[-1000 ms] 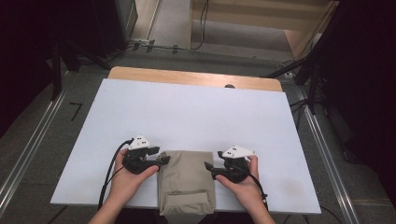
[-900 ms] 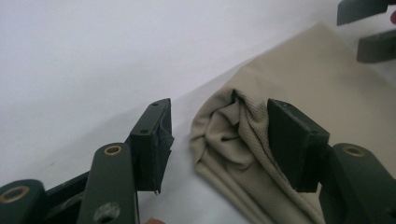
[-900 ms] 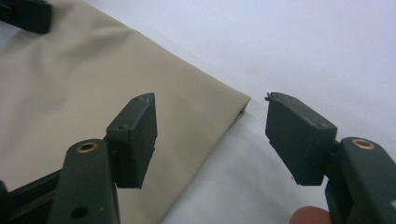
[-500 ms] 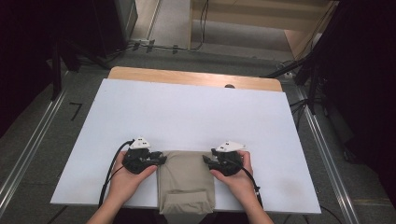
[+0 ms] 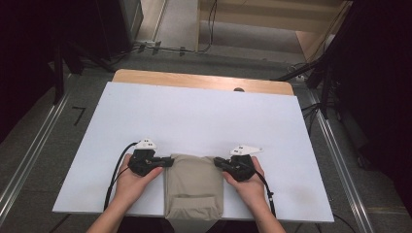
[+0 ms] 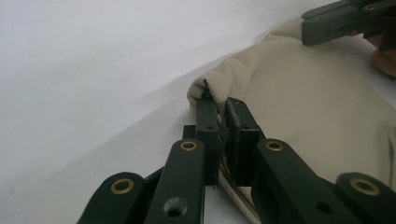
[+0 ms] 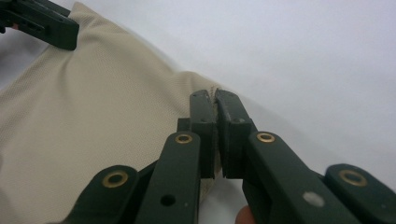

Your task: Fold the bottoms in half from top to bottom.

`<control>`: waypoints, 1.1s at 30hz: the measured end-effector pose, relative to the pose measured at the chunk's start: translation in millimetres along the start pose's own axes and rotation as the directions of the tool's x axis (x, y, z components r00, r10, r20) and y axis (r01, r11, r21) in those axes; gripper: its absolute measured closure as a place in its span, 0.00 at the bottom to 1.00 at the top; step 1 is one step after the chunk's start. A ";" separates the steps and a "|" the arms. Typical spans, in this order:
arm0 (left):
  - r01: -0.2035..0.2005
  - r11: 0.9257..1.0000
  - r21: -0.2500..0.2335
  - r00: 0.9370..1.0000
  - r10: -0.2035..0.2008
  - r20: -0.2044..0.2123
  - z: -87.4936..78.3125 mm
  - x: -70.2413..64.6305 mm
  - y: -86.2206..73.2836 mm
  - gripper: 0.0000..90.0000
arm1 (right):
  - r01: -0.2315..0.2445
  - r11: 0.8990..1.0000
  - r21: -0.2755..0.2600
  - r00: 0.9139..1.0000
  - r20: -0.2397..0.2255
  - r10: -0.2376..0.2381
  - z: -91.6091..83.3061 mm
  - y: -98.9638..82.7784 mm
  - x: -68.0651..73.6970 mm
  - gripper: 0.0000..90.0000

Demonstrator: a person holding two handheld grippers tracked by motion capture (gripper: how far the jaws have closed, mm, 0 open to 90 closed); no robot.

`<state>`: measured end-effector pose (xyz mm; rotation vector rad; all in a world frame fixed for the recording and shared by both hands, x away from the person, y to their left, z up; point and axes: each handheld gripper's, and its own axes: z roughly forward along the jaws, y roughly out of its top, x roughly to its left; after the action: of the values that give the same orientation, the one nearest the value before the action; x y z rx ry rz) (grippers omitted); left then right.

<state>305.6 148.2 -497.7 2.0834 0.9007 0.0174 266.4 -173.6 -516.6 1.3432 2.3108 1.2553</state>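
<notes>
One folded beige cloth point(image 5: 194, 187) lies at the near edge of the white table point(image 5: 204, 116), midway between the person's two hands, its lower end reaching just past the table's front edge. A pocket-like seam crosses its lower part; whether anything is inside it cannot be told. There are two claws. The left claw point(image 5: 170, 161) has just been closing and now pinches the cloth's far left corner; in the left gripper view the left claw point(image 6: 223, 126) has fabric squeezed between its pads. The right claw point(image 5: 217, 163) has likewise just been closing and grips the far right corner, with the right claw point(image 7: 215, 122) clamped narrow on the cloth's edge point(image 7: 93, 121). Each gripper view also catches the other claw's tip at a top corner, cut off by the frame. The hands cover much of both gripper bodies from above, and the cloth's nearest end is cut off at the bottom.
</notes>
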 end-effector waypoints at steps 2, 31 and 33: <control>-0.011 1.000 -0.019 1.000 0.011 0.005 -1.5 1.4 9.1 0.96 | 0.010 1.000 -0.023 1.000 0.016 -0.010 -4.0 4.8 -2.0 0.94; -0.048 0.985 -0.166 0.992 0.028 -0.120 24.7 76.7 150.0 0.87 | 0.003 0.989 -0.150 0.979 0.202 0.028 1.9 138.4 -74.4 0.81; 0.026 0.990 -0.142 0.984 -0.050 -0.173 26.1 87.5 148.1 0.44 | -0.070 0.989 -0.128 0.971 0.219 0.097 10.5 138.7 -83.9 0.42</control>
<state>466.4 126.0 -435.3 1.9559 1.0160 0.2416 406.8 -201.3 -439.7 1.4717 2.0144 1.1764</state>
